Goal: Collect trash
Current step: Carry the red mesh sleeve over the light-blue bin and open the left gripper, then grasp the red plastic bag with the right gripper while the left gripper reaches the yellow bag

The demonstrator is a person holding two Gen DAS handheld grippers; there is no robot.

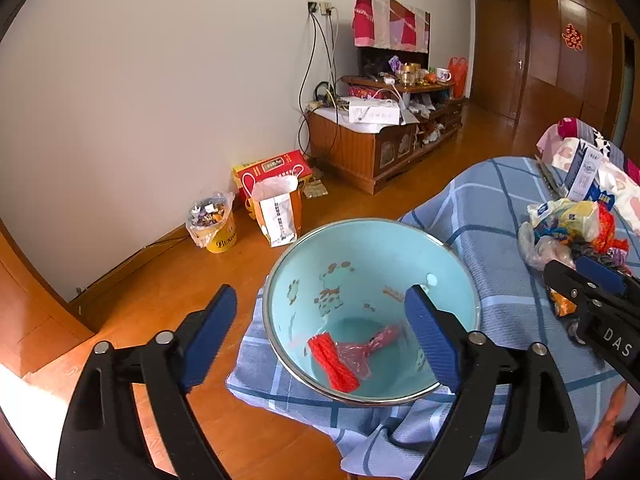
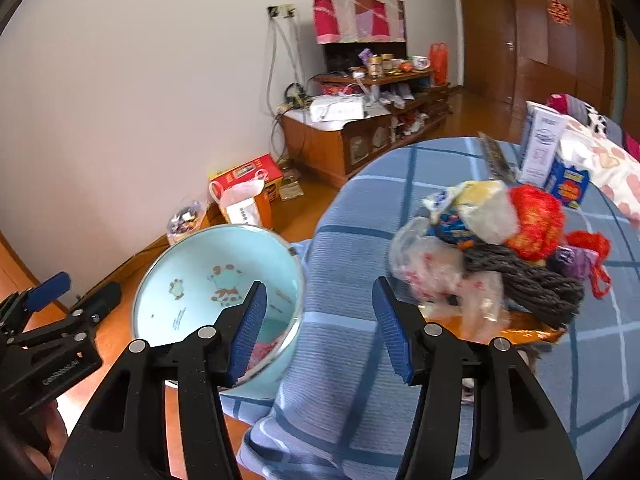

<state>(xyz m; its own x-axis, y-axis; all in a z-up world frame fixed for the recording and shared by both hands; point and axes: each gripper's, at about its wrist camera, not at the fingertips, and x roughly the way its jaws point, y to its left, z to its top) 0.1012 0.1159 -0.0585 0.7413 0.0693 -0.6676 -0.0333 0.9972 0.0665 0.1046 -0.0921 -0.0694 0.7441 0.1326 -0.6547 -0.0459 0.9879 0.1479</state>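
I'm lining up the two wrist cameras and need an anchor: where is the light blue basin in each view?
Left wrist view: the light blue basin sits at lower centre, between the open left gripper fingers, red wrappers inside.
Right wrist view: it is at lower left, partly behind the right gripper.
Shared landmark: the trash pile on the blue checked cloth.
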